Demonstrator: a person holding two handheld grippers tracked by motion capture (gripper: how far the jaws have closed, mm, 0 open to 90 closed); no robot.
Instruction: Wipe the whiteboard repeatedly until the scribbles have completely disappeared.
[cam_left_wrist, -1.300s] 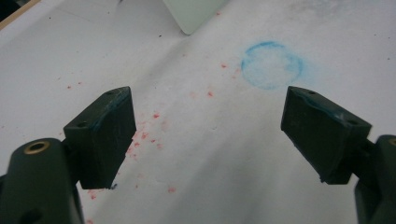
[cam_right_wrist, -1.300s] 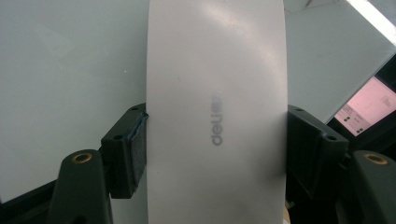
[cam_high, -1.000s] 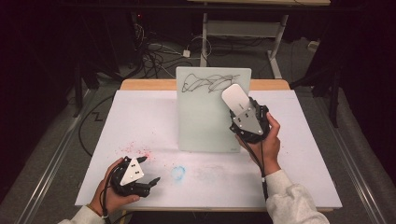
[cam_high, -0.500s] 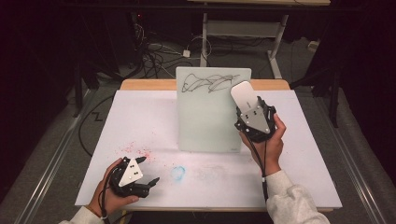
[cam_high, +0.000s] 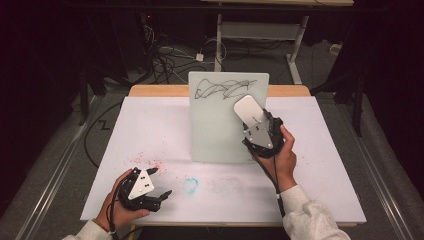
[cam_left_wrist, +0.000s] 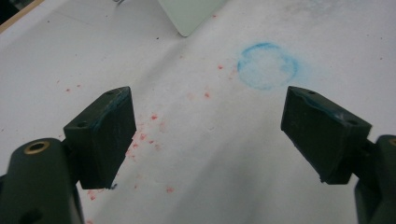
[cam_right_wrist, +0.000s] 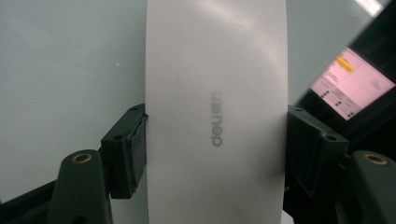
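A white board (cam_high: 220, 125) stands upright at the middle back of the table, with black scribbles (cam_high: 220, 89) near its top. My right gripper (cam_high: 255, 125) is shut on a white eraser (cam_high: 248, 111) and holds it against the board's right side, just below the scribbles. In the right gripper view the eraser (cam_right_wrist: 215, 112), marked "deli", sits between both jaws of the gripper (cam_right_wrist: 215, 140), with the board (cam_right_wrist: 70, 70) behind it. Near the table's front left, my left gripper (cam_high: 161, 182) rests open; the left gripper (cam_left_wrist: 205, 126) holds nothing above the white surface.
A blue ring smudge (cam_high: 190, 185) lies on the white table cover (cam_high: 330, 170) just right of the left gripper, also in the left gripper view (cam_left_wrist: 266, 65). Red specks (cam_high: 145, 160) are scattered nearby. Cables (cam_high: 165, 55) and a stand lie on the floor behind.
The right gripper with the eraser shifted slightly right on the board, then back left and a little lower. The left gripper has stayed put.
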